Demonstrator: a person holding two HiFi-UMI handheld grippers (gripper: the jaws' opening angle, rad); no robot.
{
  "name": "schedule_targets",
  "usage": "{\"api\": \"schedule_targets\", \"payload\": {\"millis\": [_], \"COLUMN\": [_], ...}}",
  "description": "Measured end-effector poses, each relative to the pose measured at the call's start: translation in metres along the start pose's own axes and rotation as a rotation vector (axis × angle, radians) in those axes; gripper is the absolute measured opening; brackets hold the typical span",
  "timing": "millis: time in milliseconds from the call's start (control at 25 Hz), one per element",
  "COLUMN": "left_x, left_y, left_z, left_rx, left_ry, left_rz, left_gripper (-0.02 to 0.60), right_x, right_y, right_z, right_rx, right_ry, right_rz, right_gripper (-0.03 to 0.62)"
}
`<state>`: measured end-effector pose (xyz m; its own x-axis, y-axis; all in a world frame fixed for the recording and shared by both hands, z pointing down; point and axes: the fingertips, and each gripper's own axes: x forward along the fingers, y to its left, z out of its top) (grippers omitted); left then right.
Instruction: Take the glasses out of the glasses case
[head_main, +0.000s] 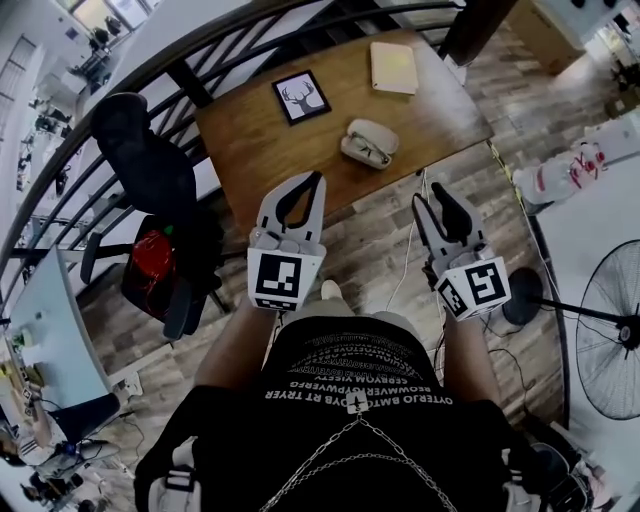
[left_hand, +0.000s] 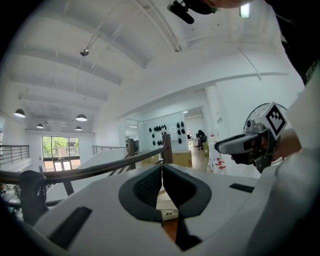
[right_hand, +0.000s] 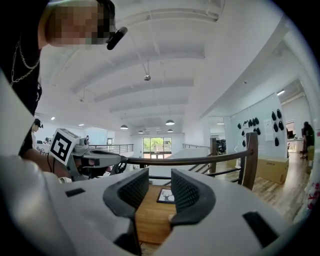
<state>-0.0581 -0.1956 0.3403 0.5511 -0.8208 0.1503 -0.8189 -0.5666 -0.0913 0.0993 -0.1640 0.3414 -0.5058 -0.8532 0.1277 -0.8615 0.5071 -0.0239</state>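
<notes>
The wooden bench (head_main: 250, 150) fills the middle of the head view. Below its near edge, over the floor, hang the left hand-held gripper (head_main: 316, 182), jaws pressed together on nothing, and the right hand-held gripper (head_main: 437, 198), jaws apart and empty. A cream pad (head_main: 393, 67) lies at the far right of the bench, and a framed deer picture (head_main: 301, 96) lies left of it. The glasses case (head_main: 368, 141) sits open near the front edge, ahead of and between both grippers and apart from each. A dark frame, apparently the glasses (head_main: 371, 153), lies inside it.
</notes>
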Motion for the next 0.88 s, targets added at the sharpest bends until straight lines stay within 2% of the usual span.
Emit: {"api": "schedule_targets", "payload": {"millis": [320,880], "left_x": [0.0,0.013], "left_y": [0.002,0.007], "left_z": [-0.008,-0.005], "left_rx": [-0.013,0.013], "left_ry": [0.008,0.012], "left_rz": [-0.007,0.032], "left_gripper": [0.029,0.029], "right_x": [-0.004,0.021], "right_y": [0.005,0.0], "right_z": [0.001,-0.006], "right_rx": [-0.014,0.002], "right_ry": [0.015,0.011], "right_rz": [-0.003,0.077], "right_gripper": [0.128,0.124]}}
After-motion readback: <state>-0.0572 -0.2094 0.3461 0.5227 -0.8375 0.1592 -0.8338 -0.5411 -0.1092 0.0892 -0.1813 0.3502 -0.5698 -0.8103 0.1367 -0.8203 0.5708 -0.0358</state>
